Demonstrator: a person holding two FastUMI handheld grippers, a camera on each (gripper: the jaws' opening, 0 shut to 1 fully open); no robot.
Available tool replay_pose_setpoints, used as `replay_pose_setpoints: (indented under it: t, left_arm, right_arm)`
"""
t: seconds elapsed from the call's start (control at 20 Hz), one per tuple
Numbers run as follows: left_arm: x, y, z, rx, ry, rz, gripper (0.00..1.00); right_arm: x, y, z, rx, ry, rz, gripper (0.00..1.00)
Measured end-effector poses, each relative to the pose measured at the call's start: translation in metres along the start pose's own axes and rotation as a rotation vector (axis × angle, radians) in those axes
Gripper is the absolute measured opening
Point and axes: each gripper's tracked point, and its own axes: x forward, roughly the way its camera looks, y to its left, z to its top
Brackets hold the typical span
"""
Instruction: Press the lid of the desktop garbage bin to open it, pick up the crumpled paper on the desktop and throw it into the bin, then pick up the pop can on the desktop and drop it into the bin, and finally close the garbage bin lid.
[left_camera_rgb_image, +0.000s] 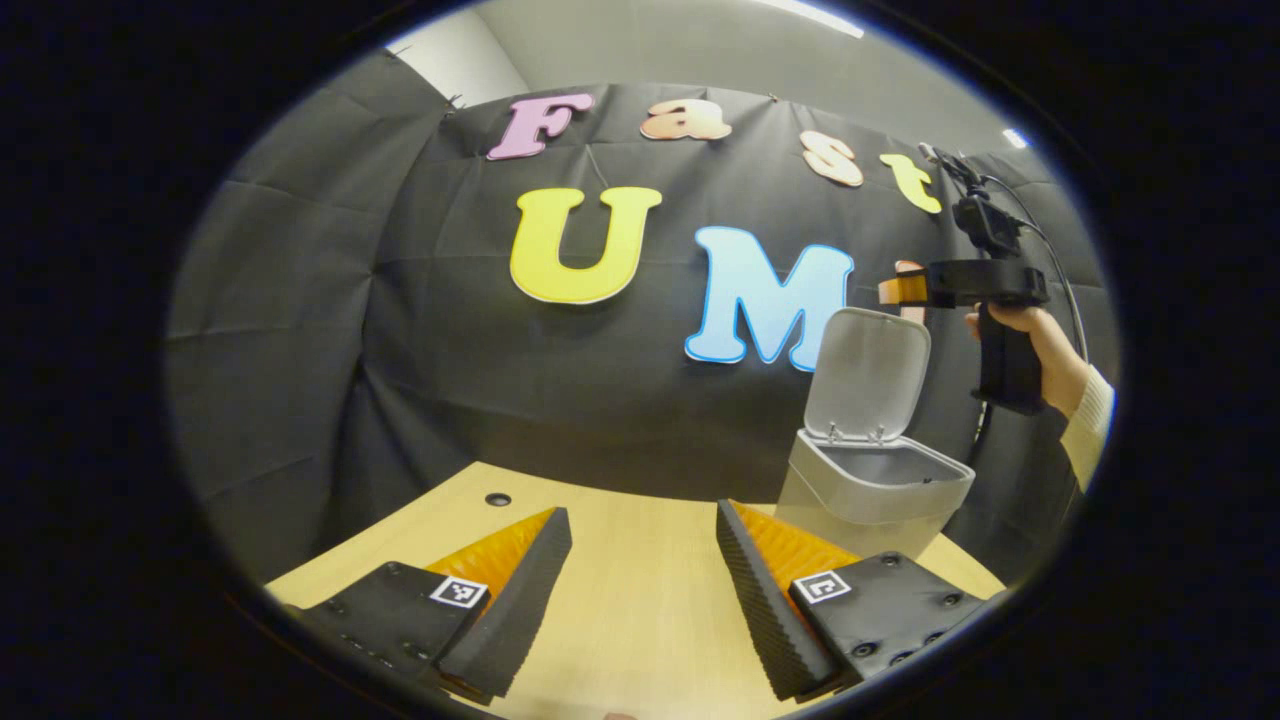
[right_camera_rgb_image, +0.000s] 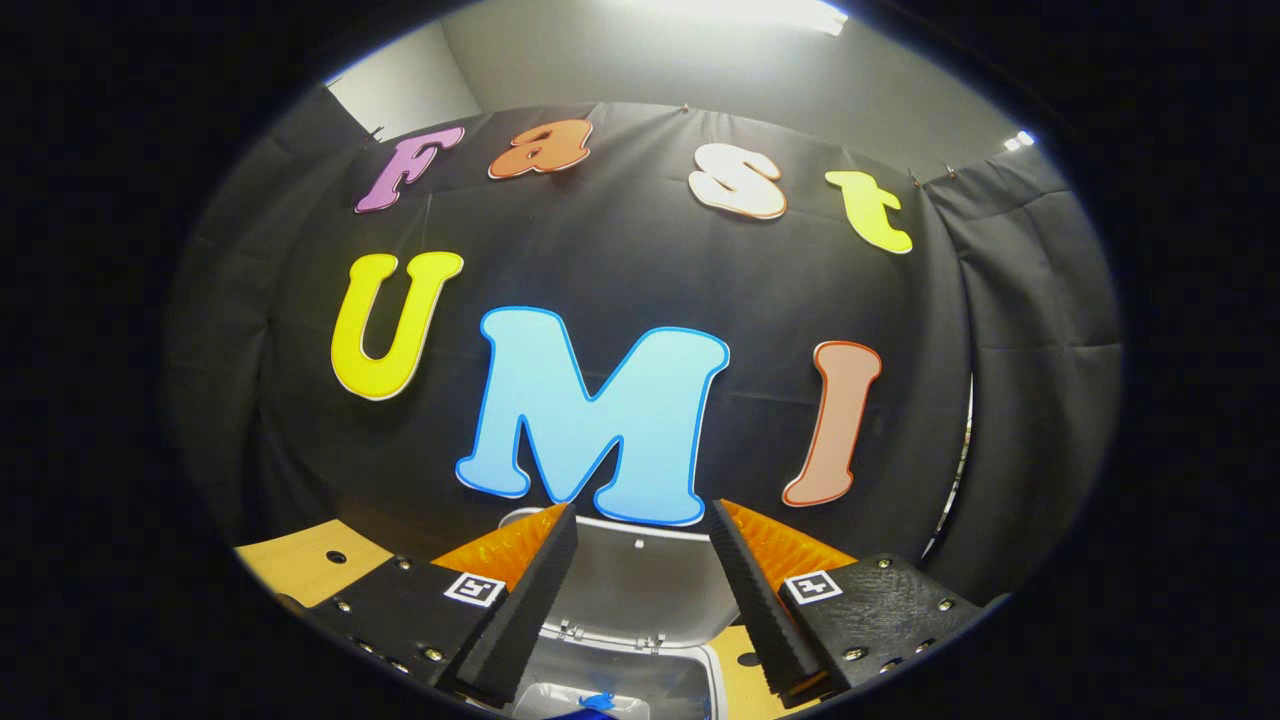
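Observation:
The grey desktop bin (left_camera_rgb_image: 872, 490) stands on the wooden table at the right of the left gripper view, its lid (left_camera_rgb_image: 868, 372) swung up and upright. A hand holds my right gripper (left_camera_rgb_image: 900, 288) high above the bin, just over the lid's top edge. In the right gripper view I look down between my right gripper's (right_camera_rgb_image: 642, 510) open fingers at the raised lid (right_camera_rgb_image: 630, 585) and into the bin (right_camera_rgb_image: 690, 680). Something pale and a bit of blue (right_camera_rgb_image: 600, 702) lie inside; I cannot tell what they are. My left gripper (left_camera_rgb_image: 642, 512) hangs open over the table, holding nothing.
The light wooden table (left_camera_rgb_image: 640, 610) runs back to the black cloth wall. A small round hole (left_camera_rgb_image: 497, 498) sits near its far left edge, and it also shows in the right gripper view (right_camera_rgb_image: 336, 556). A sleeve (left_camera_rgb_image: 1090, 420) comes in at the right.

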Motion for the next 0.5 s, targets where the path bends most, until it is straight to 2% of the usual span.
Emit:
replay_pose_setpoints:
  t: [0.5]
  left_arm:
    - [-0.003, 0.019, 0.003, -0.007, -0.017, 0.051, 0.95]
  right_arm:
    - [0.036, -0.002, -0.001, 0.049, 0.03, -0.014, 0.86]
